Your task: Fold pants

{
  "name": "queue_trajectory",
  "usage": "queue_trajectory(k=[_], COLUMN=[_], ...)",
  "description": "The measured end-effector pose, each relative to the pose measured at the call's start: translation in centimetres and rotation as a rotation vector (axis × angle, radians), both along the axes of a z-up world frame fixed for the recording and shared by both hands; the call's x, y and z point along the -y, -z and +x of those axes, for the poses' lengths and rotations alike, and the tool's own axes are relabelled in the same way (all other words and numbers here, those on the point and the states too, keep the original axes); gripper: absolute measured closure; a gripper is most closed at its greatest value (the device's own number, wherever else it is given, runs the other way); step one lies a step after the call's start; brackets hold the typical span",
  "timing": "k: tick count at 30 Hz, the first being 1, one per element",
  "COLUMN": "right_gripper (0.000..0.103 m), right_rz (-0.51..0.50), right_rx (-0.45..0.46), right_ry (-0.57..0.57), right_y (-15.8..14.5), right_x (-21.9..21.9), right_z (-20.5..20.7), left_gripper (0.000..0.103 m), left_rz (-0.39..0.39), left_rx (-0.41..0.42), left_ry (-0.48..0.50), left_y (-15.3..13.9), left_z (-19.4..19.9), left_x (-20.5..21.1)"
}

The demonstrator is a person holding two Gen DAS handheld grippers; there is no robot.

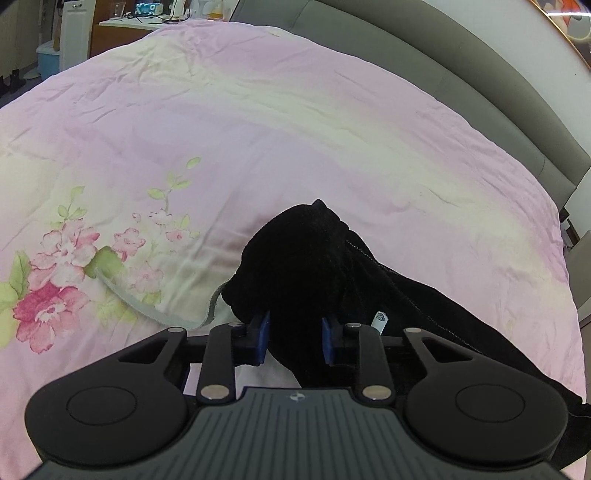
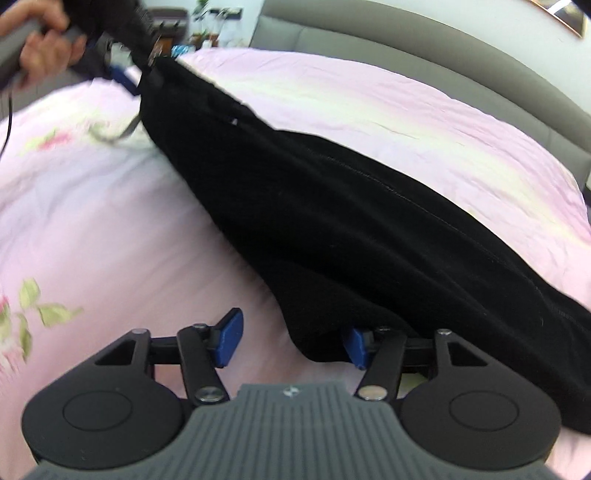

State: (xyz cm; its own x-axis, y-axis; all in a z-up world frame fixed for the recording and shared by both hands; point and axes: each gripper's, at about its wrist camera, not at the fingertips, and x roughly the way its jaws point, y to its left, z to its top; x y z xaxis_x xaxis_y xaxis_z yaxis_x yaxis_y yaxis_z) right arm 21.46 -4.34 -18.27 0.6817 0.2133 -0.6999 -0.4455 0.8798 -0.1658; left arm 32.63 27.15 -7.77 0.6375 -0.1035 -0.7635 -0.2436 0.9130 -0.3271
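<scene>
- Pants (image 2: 332,221), black and soft, stretch as one long band over the pink quilt (image 2: 424,122); in the right wrist view the long axis runs from the upper left, where the left claw (image 2: 122,79) has one end lifted, down to the lower right, where the cloth lies on the bed.
- Left claw (image 1: 295,339) has its blue pads (image 1: 263,341) pressed into a bunched wad of the black cloth (image 1: 303,266); it is gripping that end, and a small white tag (image 1: 380,320) shows just beside the right-hand pad.
- Right claw (image 2: 291,339) is spread wide. Its right pad (image 2: 356,349) touches or sits just under the near edge of the cloth, while its left pad (image 2: 231,338) stands over bare quilt, so nothing is held yet.
- My judgement: the coming move turns on that near edge, which lies toward the right-hand side of the right claw's gap. The right claw is far nearer to this end; a small shift to its right would bring the hem between the pads before closing.
- Room for moving: the quilt is open to the left of the band and beyond it, toward the grey headboard (image 2: 388,33). The bed's edge falls away on the far right in the left wrist view, so I would carry a fold toward the flower print (image 1: 51,295), not that way.
- The right wrist view is blurred, so how many layers lie at the hem I cannot tell.
</scene>
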Motion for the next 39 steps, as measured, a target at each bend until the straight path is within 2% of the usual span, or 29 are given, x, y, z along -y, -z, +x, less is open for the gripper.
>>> queue_trajectory(k=[1, 2, 4, 7, 9, 12, 16, 17, 19, 20, 21, 24, 26, 29, 32, 34, 37, 39], right_gripper=[0.087, 0.095, 0.097, 0.098, 0.098, 0.098, 0.098, 0.098, 0.097, 0.096, 0.096, 0.096, 0.089, 0.082, 0.078, 0.077, 0.068, 0.068], right_rz=[-0.025, -0.049, -0.044, -0.109, -0.165, -0.159, -0.193, -0.188, -0.164, -0.155, -0.145, -0.098, -0.075, -0.041, 0.004, 0.039, 0.091, 0.116], right_rx=[-0.001, -0.011, -0.043, -0.063, -0.064, -0.083, -0.057, -0.051, -0.058, -0.060, -0.063, -0.106, -0.117, -0.138, -0.168, -0.189, -0.222, -0.238], right_ry=[-0.007, -0.003, -0.027, -0.143, -0.207, -0.209, -0.233, -0.229, -0.212, -0.207, -0.202, -0.169, -0.140, -0.079, 0.025, 0.113, 0.259, 0.355], right_y=[0.2, 0.3, -0.1, -0.3, 0.3, 0.9, 1.3, 1.3, 1.0, 0.8, 0.7, -0.1, -0.7, -1.4, -2.0, -2.7, -3.8, -4.7], right_x=[-0.1, -0.2, 0.2, -0.1, -0.4, -0.4, -0.4, -0.4, -0.6, -0.3, -0.1, 1.6, 3.3, 7.0, 11.4, 15.1, 21.2, 25.6], right_z=[0.1, 0.3, 0.1, -1.2, -2.2, -1.9, -2.6, -2.6, -2.0, -2.3, -2.4, -2.6, -2.5, -2.8, -2.6, -2.3, -1.7, -1.8], left_gripper=[0.072, 0.073, 0.073, 0.073, 0.073, 0.073, 0.069, 0.065, 0.053, 0.041, 0.034, 0.028, 0.029, 0.029, 0.029, 0.029, 0.029, 0.029], left_rz=[0.014, 0.022, 0.030, 0.041, 0.058, 0.104, 0.257, 0.274, 0.332, 0.389, 0.442, 0.590, 0.647, 0.646, 0.569, 0.538, 0.510, 0.496], left_rx=[-0.018, -0.045, -0.080, -0.117, -0.174, -0.215, -0.210, -0.218, -0.208, -0.193, -0.178, -0.132, -0.106, -0.061, -0.022, -0.009, -0.008, 0.003], left_ry=[0.001, -0.001, -0.002, -0.001, 0.000, 0.007, 0.086, 0.088, 0.097, 0.108, 0.121, 0.150, 0.147, 0.150, 0.192, 0.233, 0.295, 0.324], left_y=[0.1, 0.5, 1.2, 2.2, 3.4, 4.5, 4.8, 4.8, 4.3, 3.8, 3.4, 1.9, 0.8, -0.7, -2.0, -2.2, -1.9, -1.7], left_z=[0.1, 0.2, 0.3, 0.5, 0.8, 0.6, 0.1, 0.0, -0.5, -0.8, -1.3, -2.9, -4.2, -5.8, -6.9, -7.0, -6.7, -6.5], left_x=[0.0, -0.1, -0.3, -0.8, -1.0, -1.0, 0.7, 0.9, 1.4, 2.0, 2.4, 4.5, 6.0, 8.1, 10.8, 12.9, 16.1, 18.4])
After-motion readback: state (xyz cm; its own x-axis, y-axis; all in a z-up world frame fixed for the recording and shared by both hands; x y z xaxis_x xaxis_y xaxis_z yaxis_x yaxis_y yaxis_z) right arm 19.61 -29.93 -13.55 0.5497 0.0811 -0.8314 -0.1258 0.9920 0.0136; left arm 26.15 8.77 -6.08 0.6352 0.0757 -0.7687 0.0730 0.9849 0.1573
